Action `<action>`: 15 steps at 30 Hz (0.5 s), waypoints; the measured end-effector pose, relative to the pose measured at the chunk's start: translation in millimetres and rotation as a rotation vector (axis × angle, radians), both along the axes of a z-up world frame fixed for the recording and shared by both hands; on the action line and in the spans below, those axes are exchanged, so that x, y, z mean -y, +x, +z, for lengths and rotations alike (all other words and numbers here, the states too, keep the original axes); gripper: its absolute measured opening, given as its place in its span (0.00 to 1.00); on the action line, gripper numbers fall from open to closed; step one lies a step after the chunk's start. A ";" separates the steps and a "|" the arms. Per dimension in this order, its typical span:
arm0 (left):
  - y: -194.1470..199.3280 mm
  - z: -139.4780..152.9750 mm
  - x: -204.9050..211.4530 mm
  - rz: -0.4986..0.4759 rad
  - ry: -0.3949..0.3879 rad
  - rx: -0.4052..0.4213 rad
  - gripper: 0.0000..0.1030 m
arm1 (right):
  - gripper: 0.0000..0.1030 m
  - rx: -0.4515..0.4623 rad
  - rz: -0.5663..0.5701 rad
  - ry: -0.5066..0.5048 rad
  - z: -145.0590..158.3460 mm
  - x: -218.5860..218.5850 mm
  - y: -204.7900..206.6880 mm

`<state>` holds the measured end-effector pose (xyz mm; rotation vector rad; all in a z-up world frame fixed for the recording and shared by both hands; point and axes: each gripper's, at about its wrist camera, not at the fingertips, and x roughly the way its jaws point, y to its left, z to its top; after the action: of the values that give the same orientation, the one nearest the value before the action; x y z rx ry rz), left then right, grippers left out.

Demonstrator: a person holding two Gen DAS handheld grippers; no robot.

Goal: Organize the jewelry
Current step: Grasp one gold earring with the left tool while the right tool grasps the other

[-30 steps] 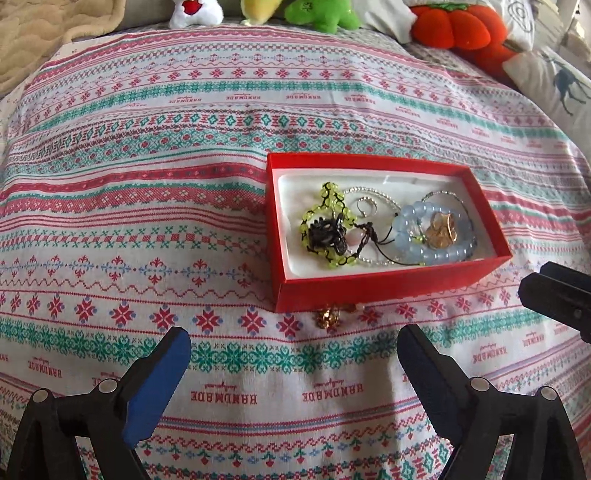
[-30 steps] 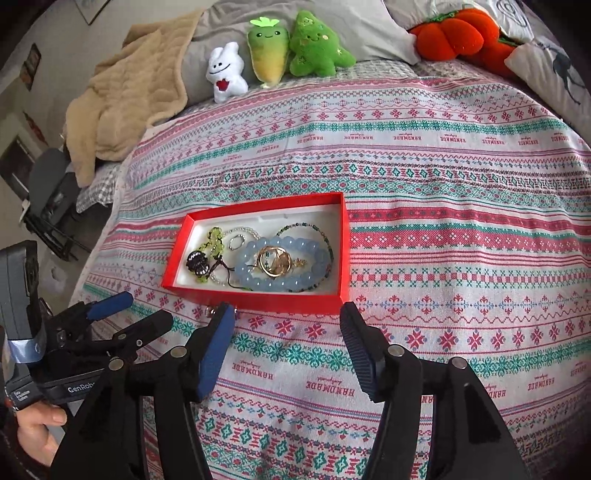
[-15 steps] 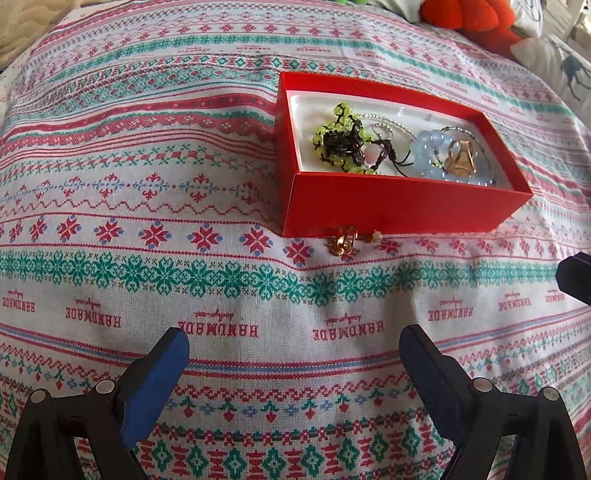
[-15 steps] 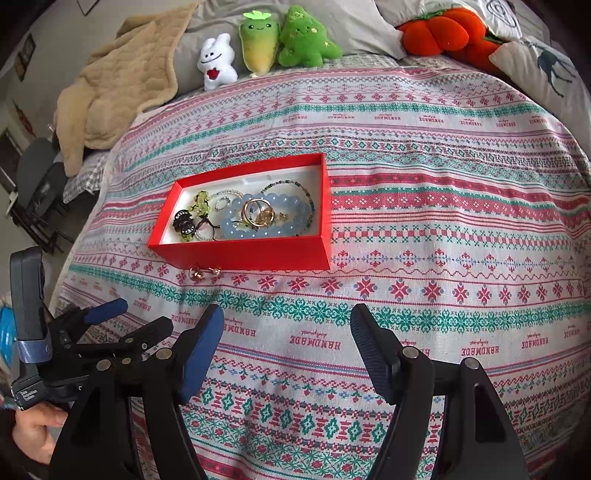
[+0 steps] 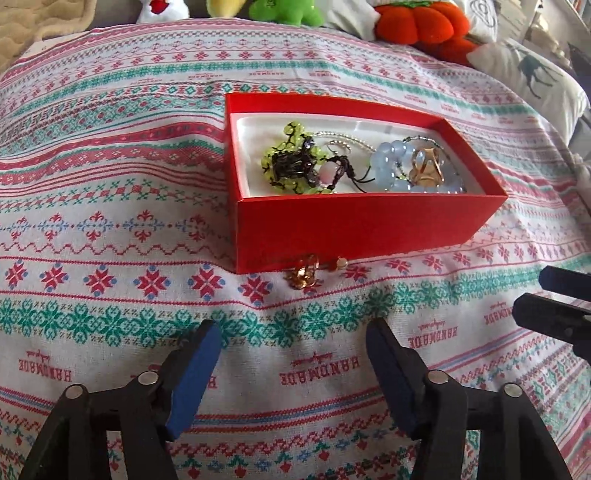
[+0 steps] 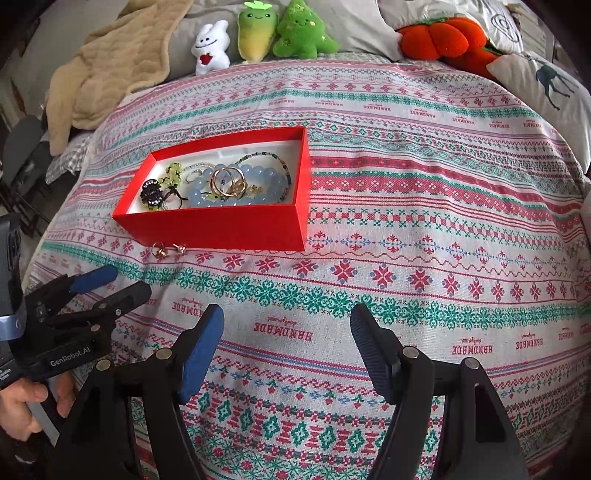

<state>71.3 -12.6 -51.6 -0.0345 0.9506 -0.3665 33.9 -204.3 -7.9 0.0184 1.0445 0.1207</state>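
The bedspread (image 6: pixel 406 229) is woven cloth, matt, with a cross-stitch look. The box (image 5: pixel 354 225) is smooth red card with a slight sheen. Inside, blue beads (image 6: pixel 266 184) look glassy and the rings (image 6: pixel 227 181) shine like polished gold metal. The plush toys (image 6: pixel 295 33) are fuzzy; the blanket (image 6: pixel 110 62) is quilted and soft.

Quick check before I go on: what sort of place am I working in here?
Most likely a bedroom: the red jewelry box sits on a bed under a patterned bedspread, with pillows, plush toys and a beige blanket along the far end.
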 end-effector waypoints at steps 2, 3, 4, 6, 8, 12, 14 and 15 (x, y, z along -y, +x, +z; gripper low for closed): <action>5.4 0.4 2.8 -0.015 -0.015 -0.008 0.54 | 0.71 -0.003 0.018 -0.013 -0.7 -3.7 1.2; 8.8 -0.5 3.8 -0.016 -0.023 -0.015 0.48 | 0.71 -0.002 0.026 -0.021 -0.8 -6.1 1.6; 12.8 -1.6 6.4 -0.014 -0.033 -0.027 0.42 | 0.72 0.000 0.035 -0.029 -1.0 -9.0 2.0; 15.8 -4.6 4.5 -0.003 -0.050 -0.040 0.37 | 0.71 0.004 0.056 -0.043 -1.6 -14.2 3.5; 18.8 -4.5 5.0 0.002 -0.053 -0.040 0.34 | 0.72 -0.001 0.070 -0.046 -3.2 -17.7 5.6; 28.3 -3.8 3.5 0.035 -0.092 -0.061 0.34 | 0.72 -0.003 0.069 -0.049 -5.7 -21.4 8.9; 32.4 -4.5 4.4 0.047 -0.097 -0.069 0.29 | 0.71 0.003 0.069 -0.043 -6.6 -23.0 10.5; 34.7 -5.0 6.1 0.051 -0.098 -0.074 0.27 | 0.72 0.005 0.070 -0.043 -7.0 -23.9 12.0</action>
<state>106.0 -18.7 -56.6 -0.1622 1.0028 -0.3660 45.8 -180.4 -14.9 -0.0572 1.0428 0.1618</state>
